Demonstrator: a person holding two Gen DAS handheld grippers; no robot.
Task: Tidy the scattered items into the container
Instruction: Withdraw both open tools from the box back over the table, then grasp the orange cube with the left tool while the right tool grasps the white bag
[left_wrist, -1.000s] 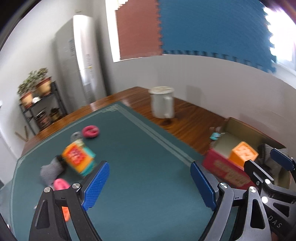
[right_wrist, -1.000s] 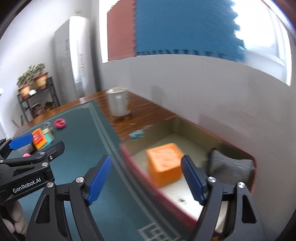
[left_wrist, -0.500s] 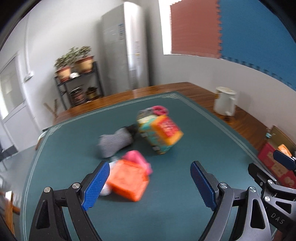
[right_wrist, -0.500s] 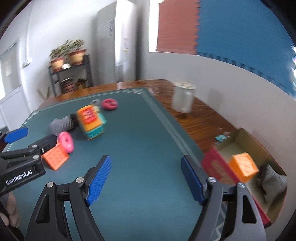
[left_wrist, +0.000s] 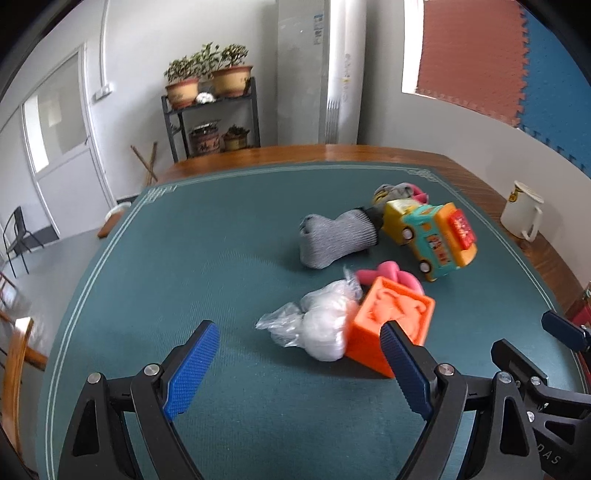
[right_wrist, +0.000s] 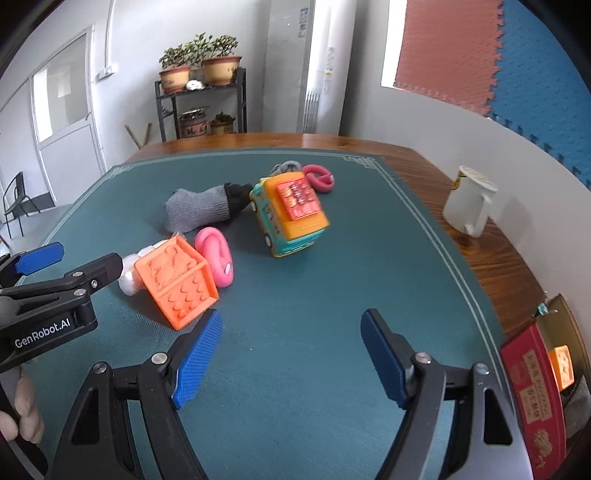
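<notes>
Nearer now: "GenRobot.AI" left tongs (right_wrist: 44, 258)

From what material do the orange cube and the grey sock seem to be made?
Orange cube: probably moulded plastic or soft rubber, matte, with raised relief shapes on its faces. Grey sock: knitted fabric, judging by its fine ribbed texture and limp, rounded form, with a darker black part at one end.

Glossy plastic orange block (left_wrist: 391, 321), knitted grey sock (left_wrist: 336, 240), matt green mat (left_wrist: 184, 258)
</notes>
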